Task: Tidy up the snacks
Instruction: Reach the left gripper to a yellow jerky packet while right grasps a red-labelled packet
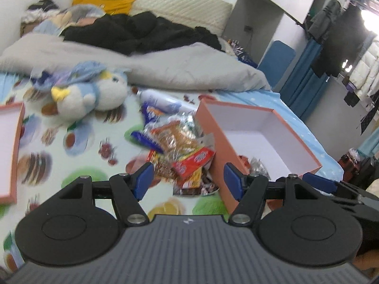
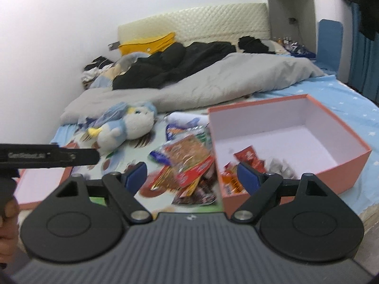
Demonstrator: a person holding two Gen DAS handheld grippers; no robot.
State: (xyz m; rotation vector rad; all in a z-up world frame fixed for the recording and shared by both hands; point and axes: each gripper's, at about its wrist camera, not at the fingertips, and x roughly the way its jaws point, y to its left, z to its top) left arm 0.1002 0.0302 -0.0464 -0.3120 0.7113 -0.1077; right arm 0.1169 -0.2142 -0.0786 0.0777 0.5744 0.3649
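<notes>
A heap of snack packets (image 1: 180,151) (image 2: 187,163) in red, orange, blue and clear wrappers lies on the patterned bed sheet. It sits against the left wall of an open pink box (image 1: 219,146) (image 2: 341,165) with a white inside. A few packets (image 2: 248,159) (image 1: 257,165) lie in the box's near corner. My left gripper (image 1: 188,180) hovers open over the near edge of the heap, holding nothing. My right gripper (image 2: 191,178) is open and empty too, straddling the box's near-left corner from above. One of its blue fingers (image 1: 317,181) shows beside the box.
The pink box lid (image 1: 10,156) (image 2: 42,184) lies upturned on the left. A blue and white plush toy (image 1: 94,94) (image 2: 128,125) lies behind the heap. A grey duvet (image 1: 165,66) and black clothes cover the far bed. A hand (image 2: 7,213) holds the left gripper's handle.
</notes>
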